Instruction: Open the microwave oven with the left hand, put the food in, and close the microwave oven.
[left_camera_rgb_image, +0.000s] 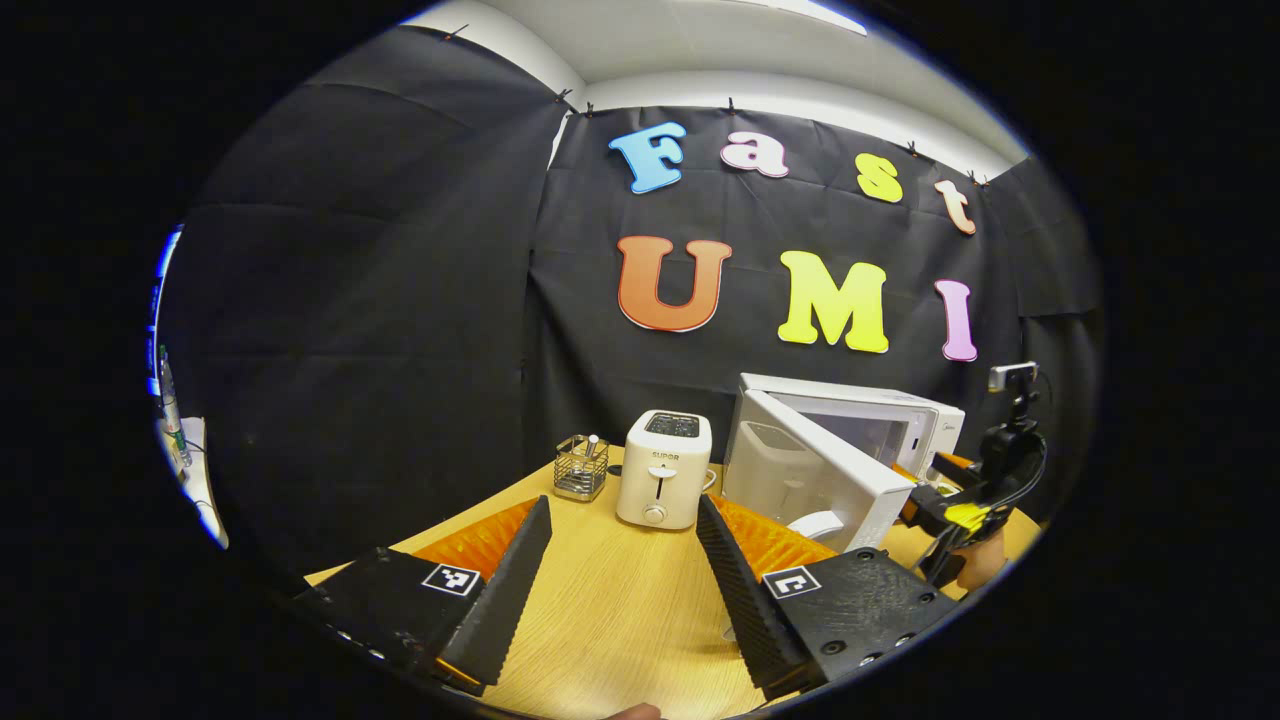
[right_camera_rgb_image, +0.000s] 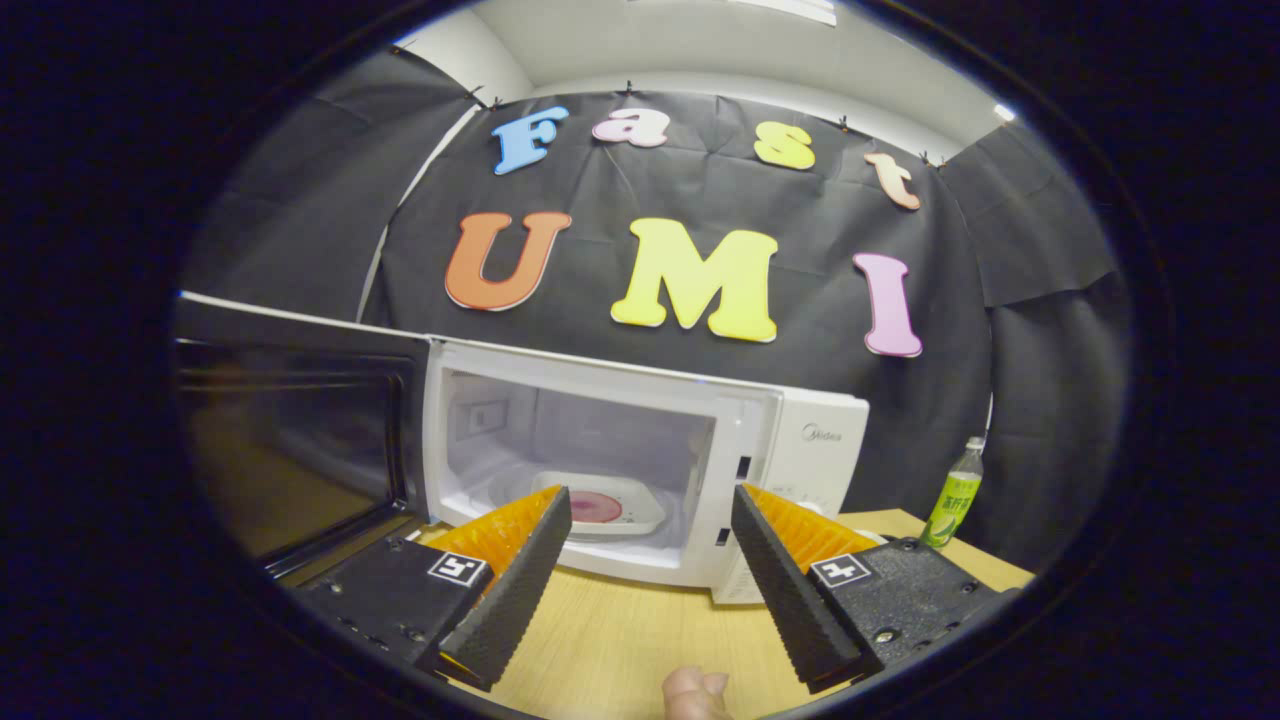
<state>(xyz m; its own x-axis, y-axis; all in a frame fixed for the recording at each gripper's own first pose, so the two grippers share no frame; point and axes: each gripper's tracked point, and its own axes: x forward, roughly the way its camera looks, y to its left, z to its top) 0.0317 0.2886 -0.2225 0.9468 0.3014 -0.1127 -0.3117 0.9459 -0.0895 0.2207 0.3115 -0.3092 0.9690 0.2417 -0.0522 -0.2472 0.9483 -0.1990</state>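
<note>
Fingers of the right gripper (right_camera_rgb_image: 650, 570) sit nearest the lens in the right gripper view, spread wide apart with nothing between them, above the wooden table (right_camera_rgb_image: 620, 640). We note the microwave oven (right_camera_rgb_image: 640, 470) straight ahead at 12 o'clock, cavity exposed, its door (right_camera_rgb_image: 290, 430) swung fully out toward 9 o'clock. Inside, on the cavity floor, rests a white plate (right_camera_rgb_image: 600, 505) carrying the food (right_camera_rgb_image: 598, 508), a reddish round patch; we cannot tell what kind. A fingertip (right_camera_rgb_image: 695, 692) shows at 6 o'clock. A green-labelled bottle (right_camera_rgb_image: 955, 495) stands on the table at 3 o'clock, apart from the oven.

In the left gripper view, we record the left gripper (left_camera_rgb_image: 625, 580) likewise parted and empty over the table. The oven (left_camera_rgb_image: 850, 450) lies at 2 o'clock with its door (left_camera_rgb_image: 810, 480) hanging open toward us. A white toaster (left_camera_rgb_image: 665, 468) stands at 12 o'clock, just beside the oven, and a small wire basket (left_camera_rgb_image: 582, 468) sits at 11 o'clock next to the toaster. The right gripper (left_camera_rgb_image: 975, 500), held by a hand (left_camera_rgb_image: 985, 560), appears at 3 o'clock in front of the oven.
</note>
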